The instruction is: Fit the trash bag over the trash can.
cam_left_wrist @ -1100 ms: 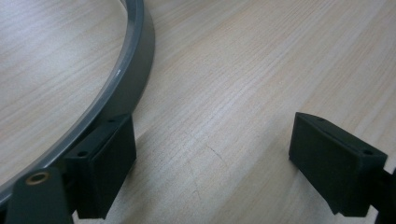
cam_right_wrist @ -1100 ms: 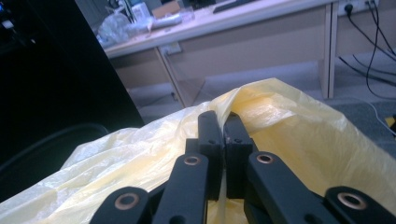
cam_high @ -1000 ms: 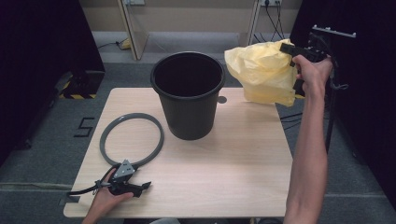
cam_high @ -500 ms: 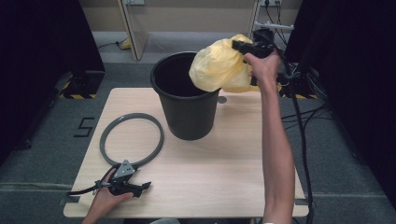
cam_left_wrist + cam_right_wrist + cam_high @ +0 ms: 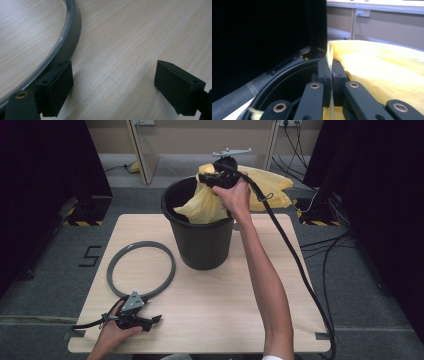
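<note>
Lining the bin: bag half in, ring waiting

Judging by the layout, a bin is being lined. The right tool (image 5: 209,178) pinches the yellow bag (image 5: 205,205) over the black bin (image 5: 200,245) at 12 o'clock on the bench (image 5: 225,305); part is inside, part trails behind the rim. The left tool (image 5: 150,320) rests released at 7 o'clock, beside the grey ring (image 5: 141,270), not yet fitted.

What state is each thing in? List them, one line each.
Bin: upright on the table, open, bag partly inside.
Bag: pinched in the right hand-held gripper, part inside the bin, part draped over its far rim.
Ring: flat on the table, left of the bin, off it.
Left hand-held gripper: open, low over the table beside the ring, holding nothing.
Right hand-held gripper: shut on the bag, above the bin.
</note>
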